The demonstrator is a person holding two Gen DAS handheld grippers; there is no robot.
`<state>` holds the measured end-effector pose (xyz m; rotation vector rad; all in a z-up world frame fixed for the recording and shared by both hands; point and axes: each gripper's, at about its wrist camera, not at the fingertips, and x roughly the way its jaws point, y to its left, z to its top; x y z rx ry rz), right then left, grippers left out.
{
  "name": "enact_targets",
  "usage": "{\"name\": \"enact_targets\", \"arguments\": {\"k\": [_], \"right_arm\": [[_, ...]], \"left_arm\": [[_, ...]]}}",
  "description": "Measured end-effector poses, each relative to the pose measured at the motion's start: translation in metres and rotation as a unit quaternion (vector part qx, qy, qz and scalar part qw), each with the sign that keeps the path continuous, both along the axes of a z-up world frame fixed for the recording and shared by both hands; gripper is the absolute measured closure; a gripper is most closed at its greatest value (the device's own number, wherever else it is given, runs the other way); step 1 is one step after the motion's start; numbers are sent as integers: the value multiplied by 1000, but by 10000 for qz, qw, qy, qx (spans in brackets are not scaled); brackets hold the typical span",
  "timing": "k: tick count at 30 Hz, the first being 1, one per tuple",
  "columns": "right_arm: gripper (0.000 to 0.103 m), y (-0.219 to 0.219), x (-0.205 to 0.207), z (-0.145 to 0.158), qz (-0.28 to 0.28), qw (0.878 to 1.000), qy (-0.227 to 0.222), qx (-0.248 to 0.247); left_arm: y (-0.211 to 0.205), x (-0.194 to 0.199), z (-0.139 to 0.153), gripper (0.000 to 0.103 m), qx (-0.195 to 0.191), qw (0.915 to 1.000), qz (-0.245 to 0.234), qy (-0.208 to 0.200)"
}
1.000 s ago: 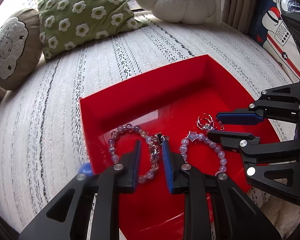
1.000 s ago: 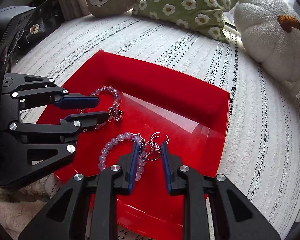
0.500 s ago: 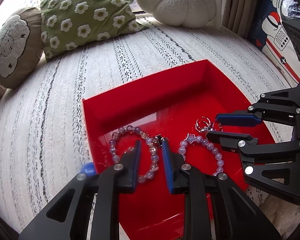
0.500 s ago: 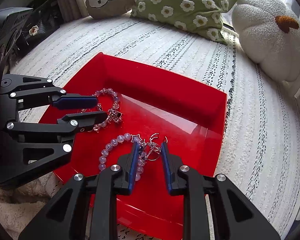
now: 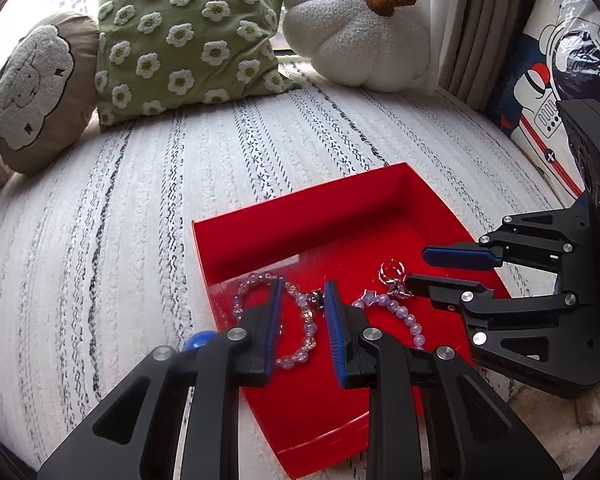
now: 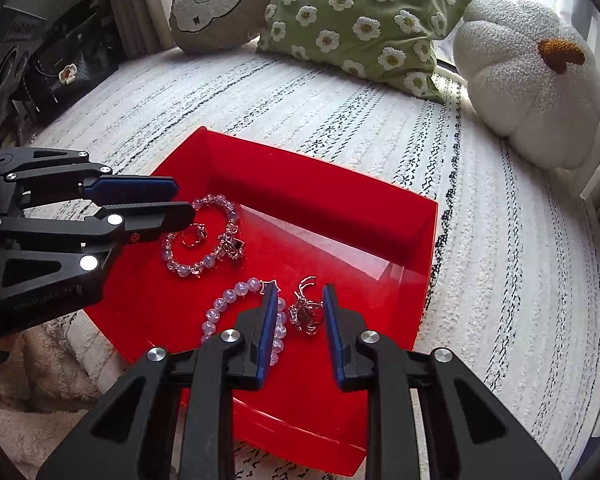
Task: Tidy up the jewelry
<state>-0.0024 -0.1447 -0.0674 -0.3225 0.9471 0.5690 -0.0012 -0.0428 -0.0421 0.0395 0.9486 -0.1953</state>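
A red tray (image 5: 300, 220) lies on a striped white cover. In it are a clear-bead bracelet (image 5: 309, 328) with a dark charm, a lilac bead bracelet (image 5: 400, 312) with a star, and a cluster of silver rings (image 5: 392, 274). My left gripper (image 5: 304, 286) hovers above the clear-bead bracelet (image 6: 188, 270), its jaws a little apart and holding nothing. My right gripper (image 6: 301, 292) hangs over the silver rings (image 6: 306, 314) beside the lilac bracelet (image 6: 228, 298), also slightly apart and empty. Another small ring (image 6: 194, 236) sits inside the clear-bead bracelet.
A sheep cushion (image 5: 32, 92), a green flowered pillow (image 5: 188, 32) and a white pumpkin cushion (image 5: 356, 36) line the far edge. A small blue ball (image 5: 198, 340) lies by the tray's left rim. A black handbag (image 6: 72, 60) stands at the left, a printed bag (image 5: 548, 92) at the right.
My left gripper has risen and drawn back from the clear-bead bracelet, so the tray looks smaller and lower in its view. The right gripper has hardly moved.
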Motion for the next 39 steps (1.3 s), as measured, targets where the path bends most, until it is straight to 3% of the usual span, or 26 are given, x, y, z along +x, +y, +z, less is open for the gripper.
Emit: {"name": "enact_targets", "arguments": {"k": [12,13,16,18,20,29,39], "right_arm": [[80,0,-1,3,-19,10000,-8,33],[76,0,-1,4,-30,10000,-13,39],[51,-2,-3,8,-98,9998,-176,36],[48,-3,-5,12,-106,9996,-267,59],[38,-5,-6,14,-130,9994,-313,92],[14,-15,-12,28,-310,9967,-756,38],[11,-25,-18,30,-381,9965,-693,253]], "left_arm": [[2,-5,3,81,14,10000,28,-86],[2,-6,3,75,26,9999,56,-93],[5,-8,8,48,72,9996,170,-225],[7,-10,14,40,138,9990,238,-348],[11,-12,19,20,86,9985,315,-442],[28,-21,37,16,171,9944,699,-776],[40,-22,22,15,102,9958,830,-377]]}}
